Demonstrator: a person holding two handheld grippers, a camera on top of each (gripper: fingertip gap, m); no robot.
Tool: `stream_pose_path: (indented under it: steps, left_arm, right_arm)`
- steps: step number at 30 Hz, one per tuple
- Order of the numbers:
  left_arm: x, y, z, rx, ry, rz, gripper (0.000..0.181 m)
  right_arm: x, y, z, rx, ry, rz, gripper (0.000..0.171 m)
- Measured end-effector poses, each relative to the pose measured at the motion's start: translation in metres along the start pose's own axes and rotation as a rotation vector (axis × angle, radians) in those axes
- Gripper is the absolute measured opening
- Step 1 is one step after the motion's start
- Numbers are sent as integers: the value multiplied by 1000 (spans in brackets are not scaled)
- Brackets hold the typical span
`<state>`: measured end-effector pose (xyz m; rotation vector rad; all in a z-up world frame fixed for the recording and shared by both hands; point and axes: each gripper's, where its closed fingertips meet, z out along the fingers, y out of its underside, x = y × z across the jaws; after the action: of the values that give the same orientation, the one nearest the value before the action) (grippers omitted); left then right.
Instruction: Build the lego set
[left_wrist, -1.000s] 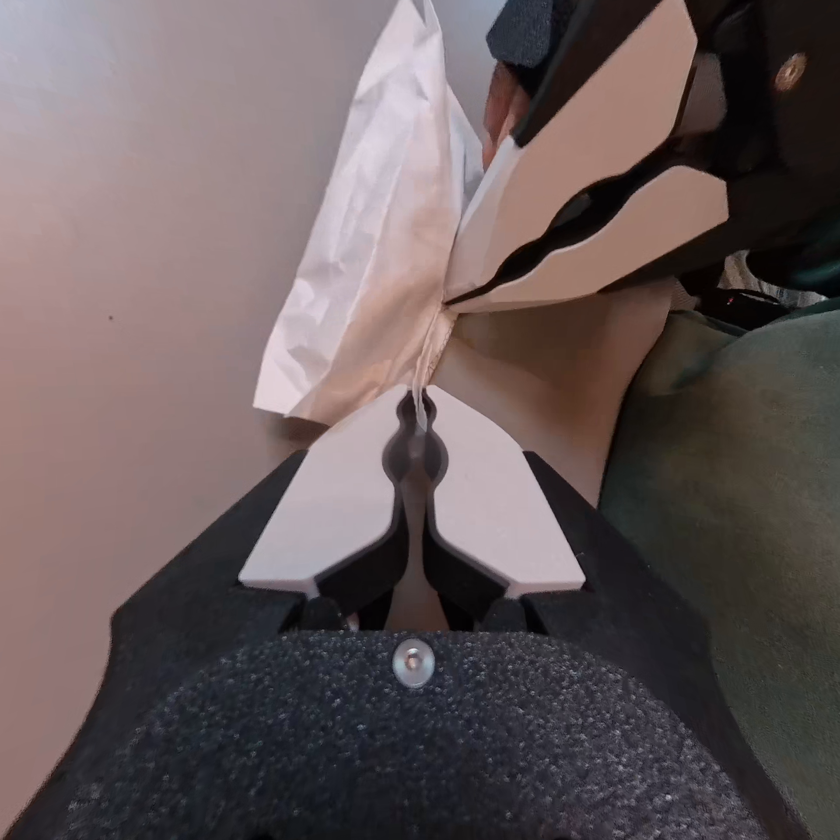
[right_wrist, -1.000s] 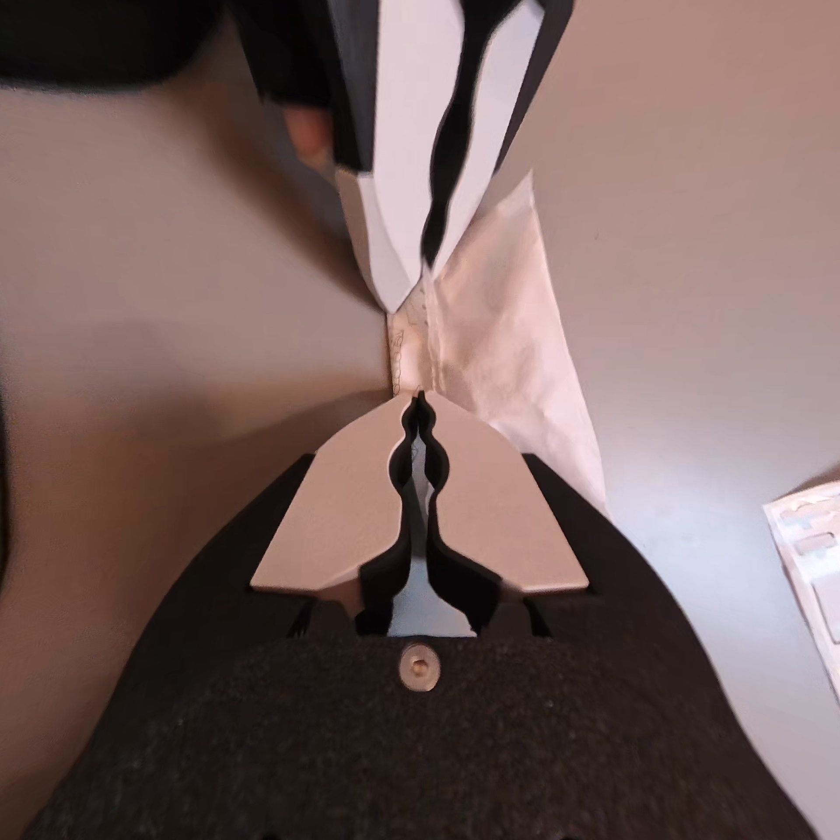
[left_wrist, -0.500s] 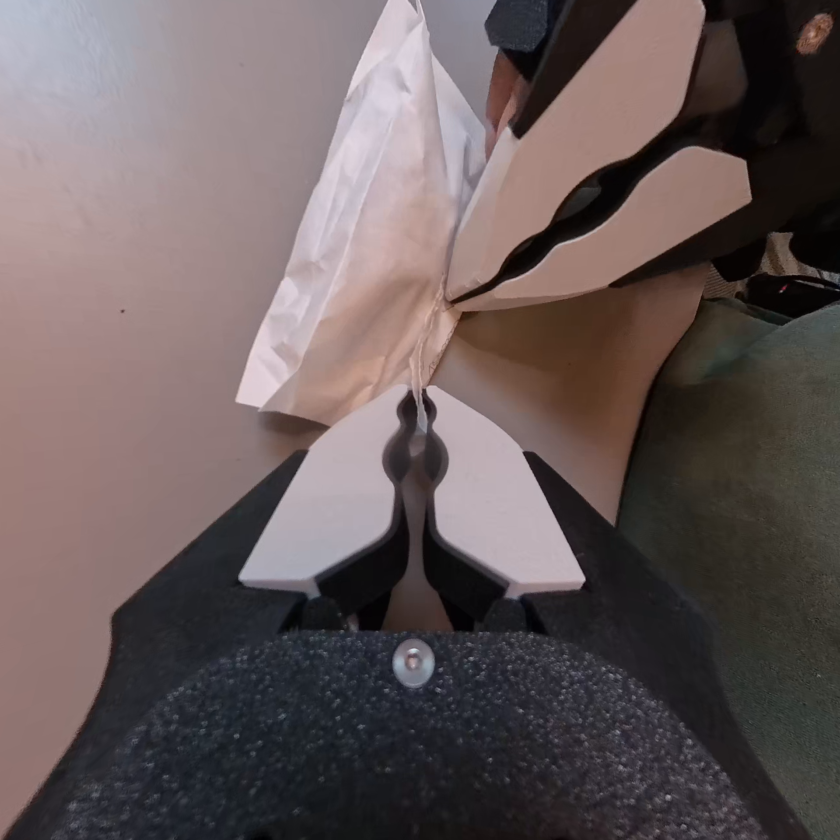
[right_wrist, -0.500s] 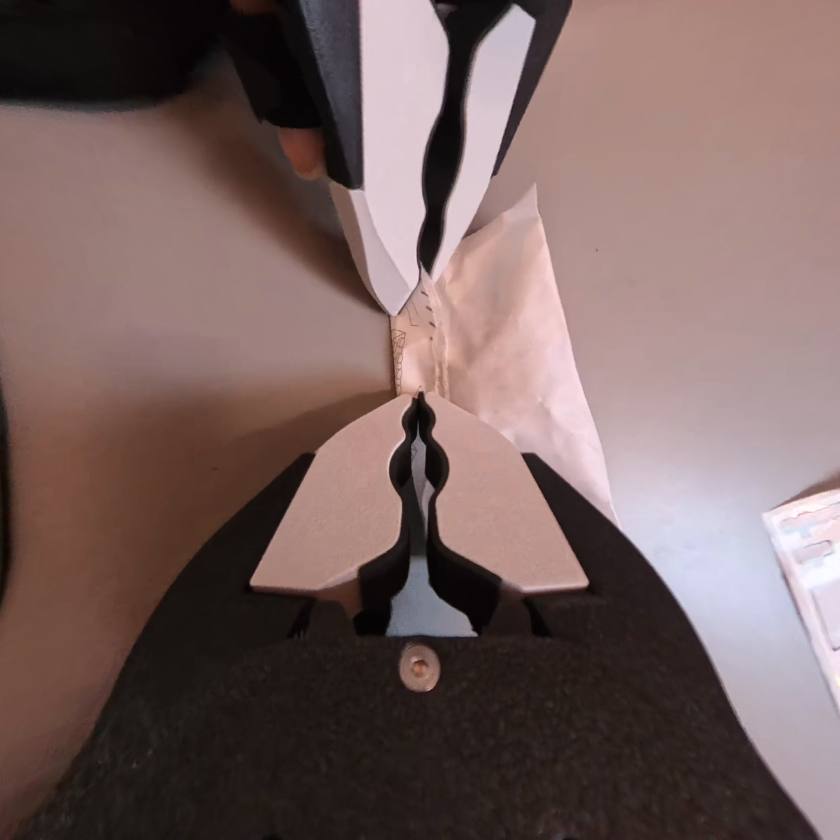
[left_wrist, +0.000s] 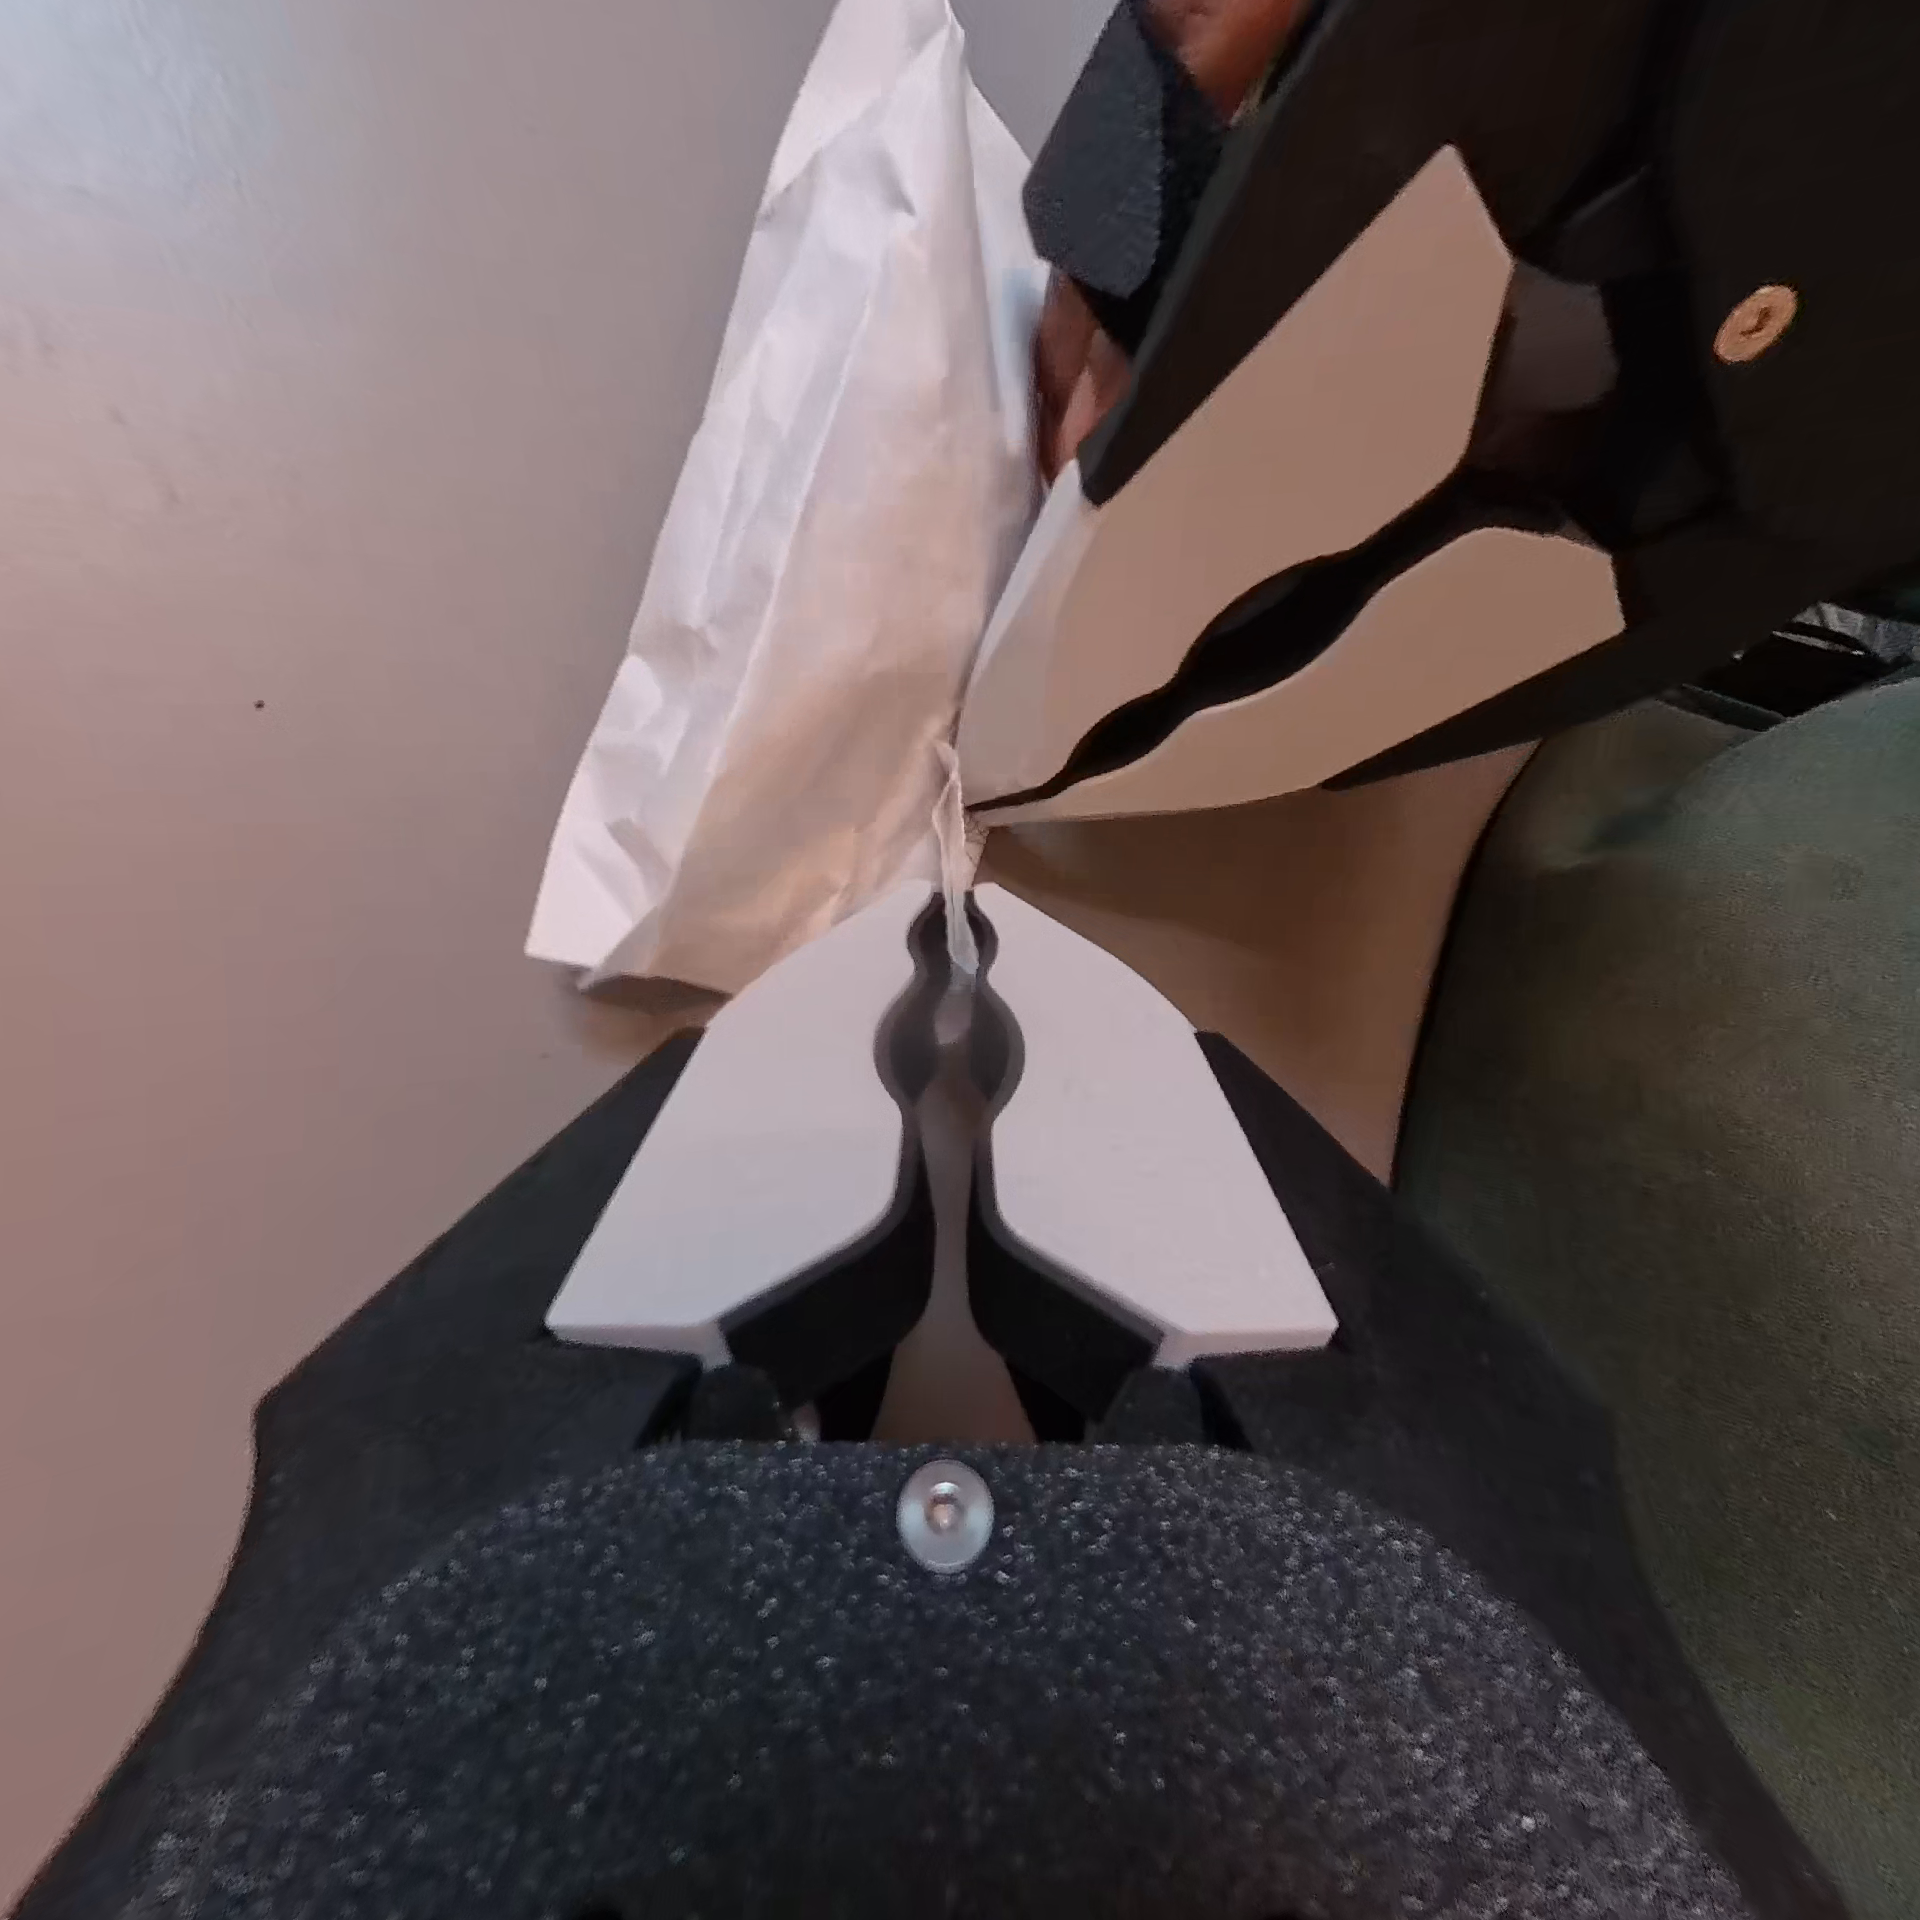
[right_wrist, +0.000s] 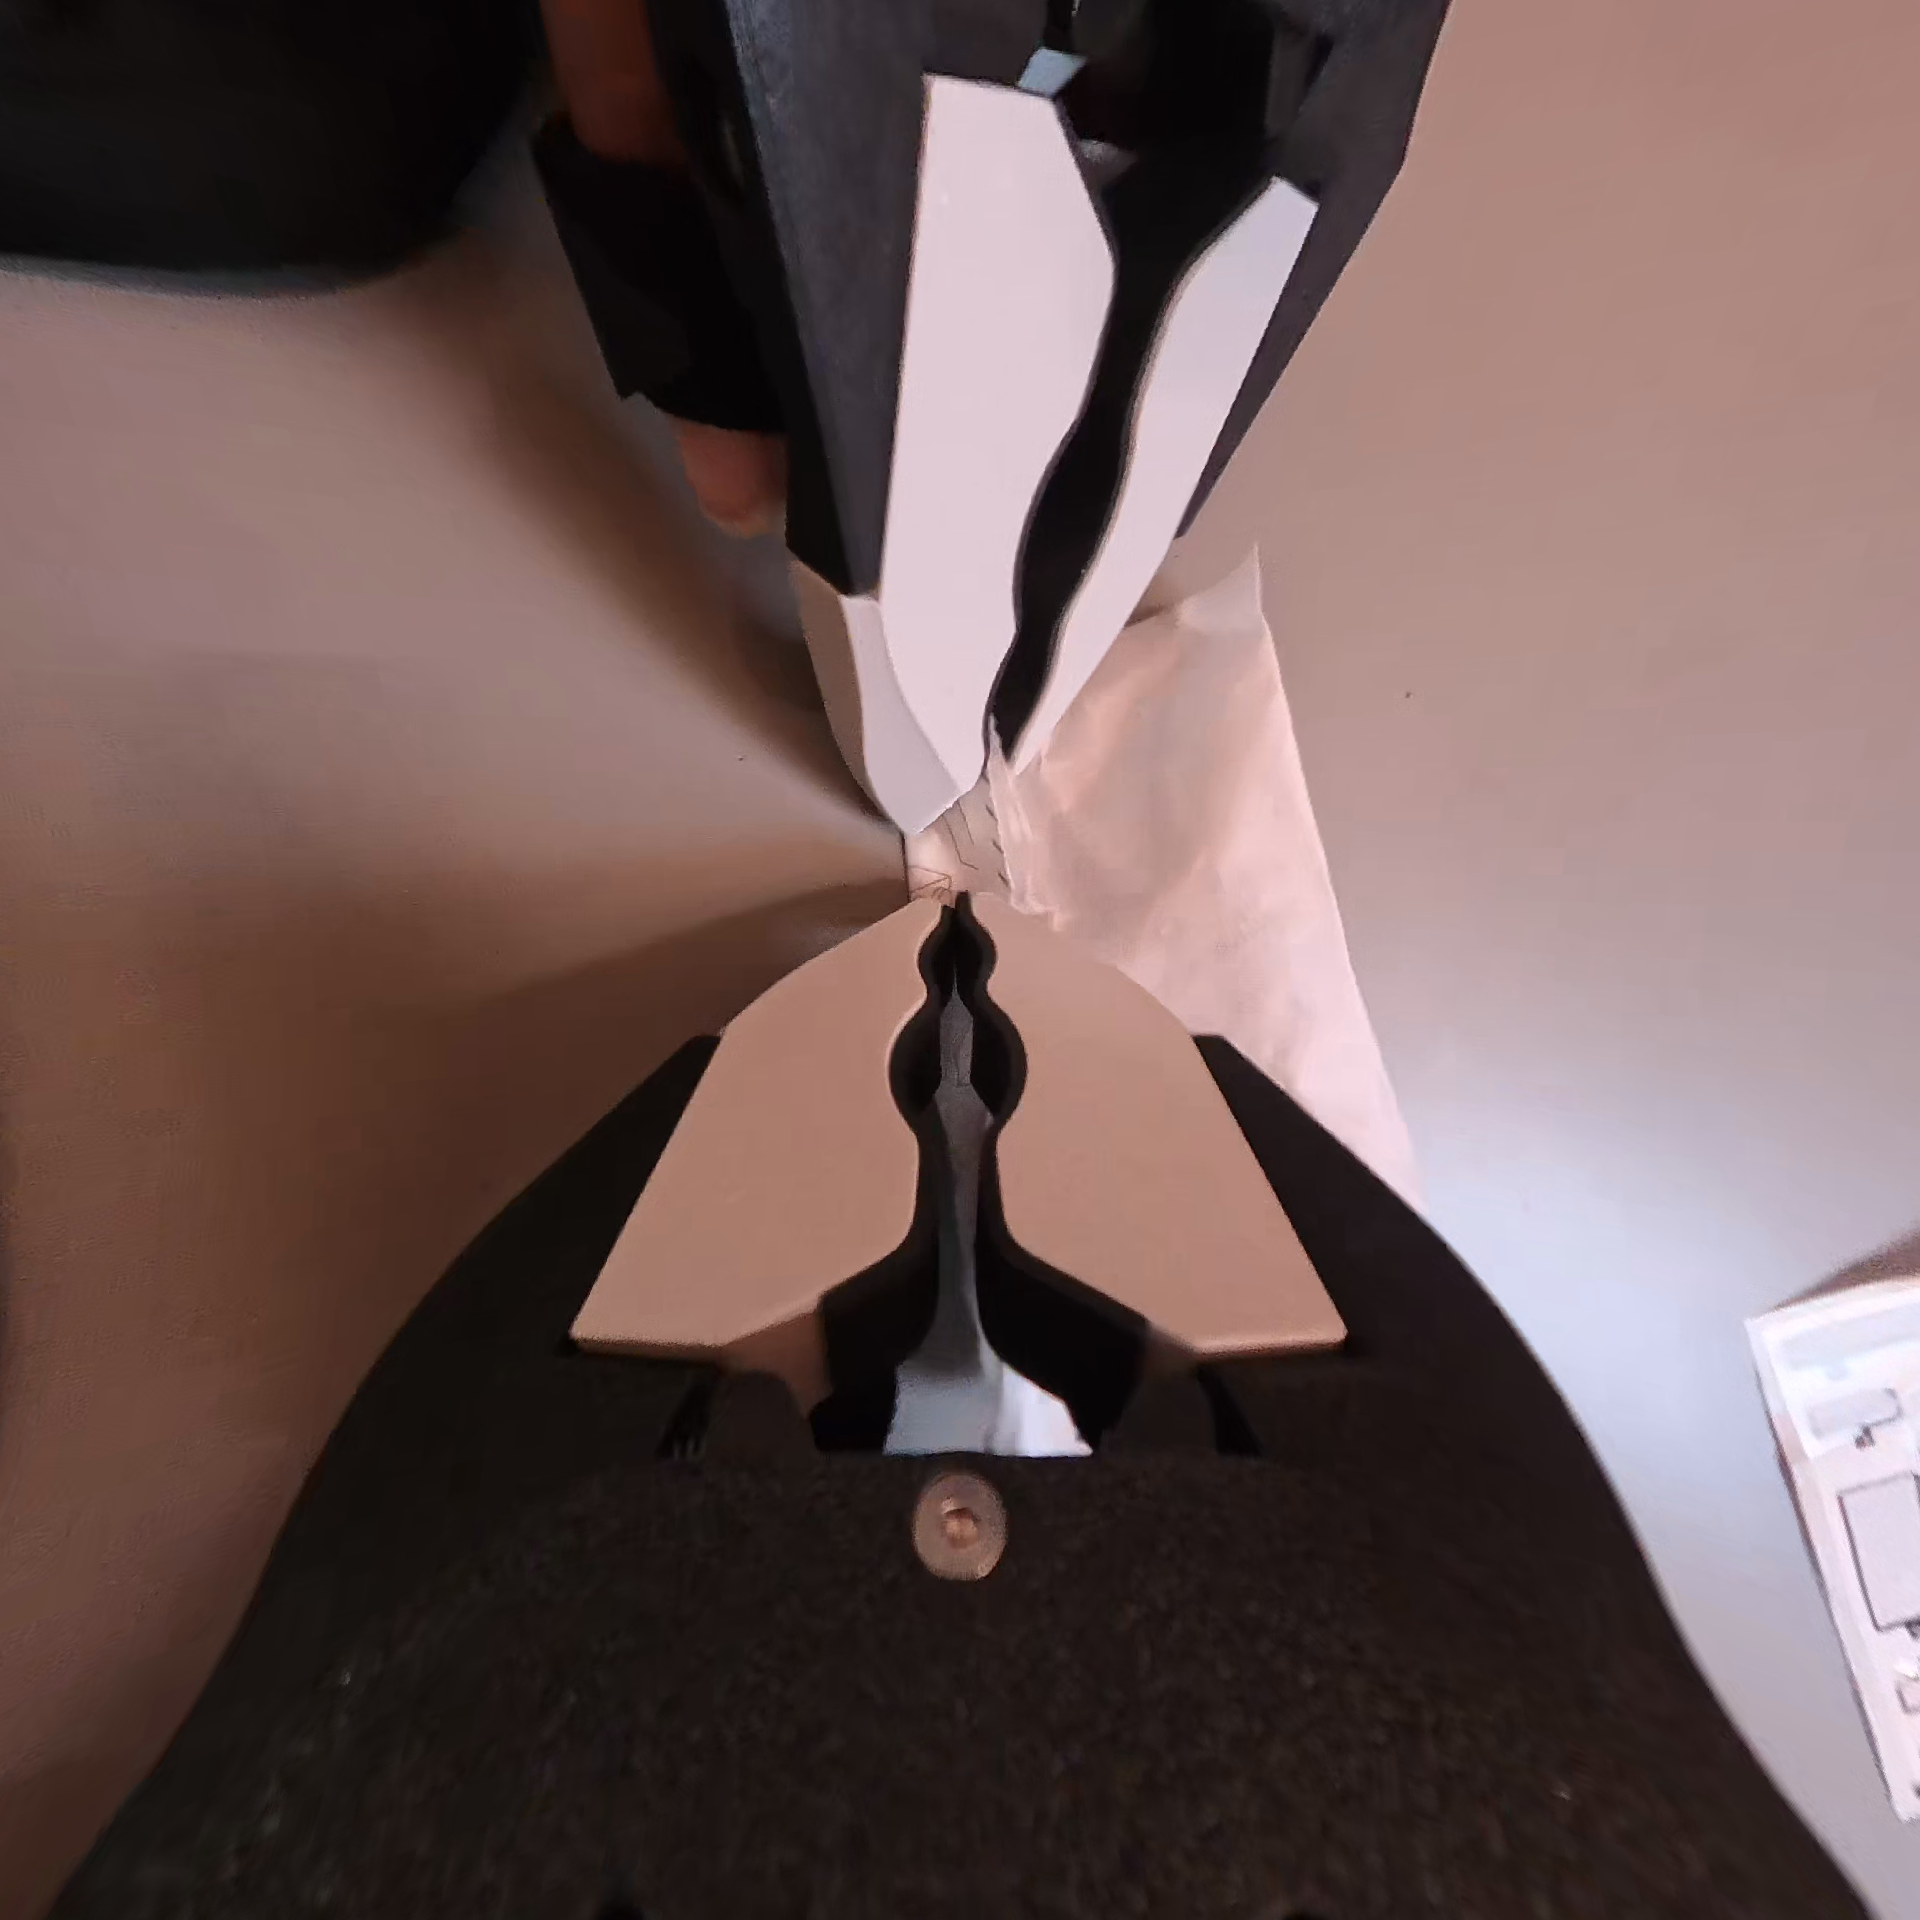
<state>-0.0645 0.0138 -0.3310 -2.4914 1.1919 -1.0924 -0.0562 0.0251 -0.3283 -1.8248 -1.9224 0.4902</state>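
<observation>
Together, both claws pinch one sealed edge of a white paper bag (left_wrist: 831, 623), tips almost meeting. Left claw (left_wrist: 951, 914) is pressed together on the crimped strip just ahead of it; right claw (right_wrist: 954, 914) grips the same strip beside it. Beyond the tips, the bag's crumpled body lies on the beige worktop (left_wrist: 260, 520). A printed booklet (right_wrist: 1849, 1496) lies well apart.
</observation>
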Motion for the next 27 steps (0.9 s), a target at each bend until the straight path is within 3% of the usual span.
stream_pose_path:
  steps: [1, 5, 9, 12, 16, 27]
  left_arm:
    - [0, 2, -1, -6, 12, -3, 2]
    - [-2, 12, -16, -3, 16, 2, 2]
    - [4, 6, -42, 98, -53, 90, 0]
    - [21, -2, -29, 113, -67, 202, 0]
    - [-2, 2, -5, 13, -221, 237, 0]
    - [-6, 5, -4, 16, -220, 291, 3]
  right_arm:
    - [-1, -1, 2, 2, -12, 3, 0]
    - [-1, -3, 4, -19, -29, 9, 0]
    - [-1, -3, 4, 0, -29, 17, 0]
    - [-1, -3, 4, 3, -29, 18, 0]
    - [-2, -3, 4, 11, -23, 17, 0]
    - [-4, 5, -2, 73, 47, -71, 0]
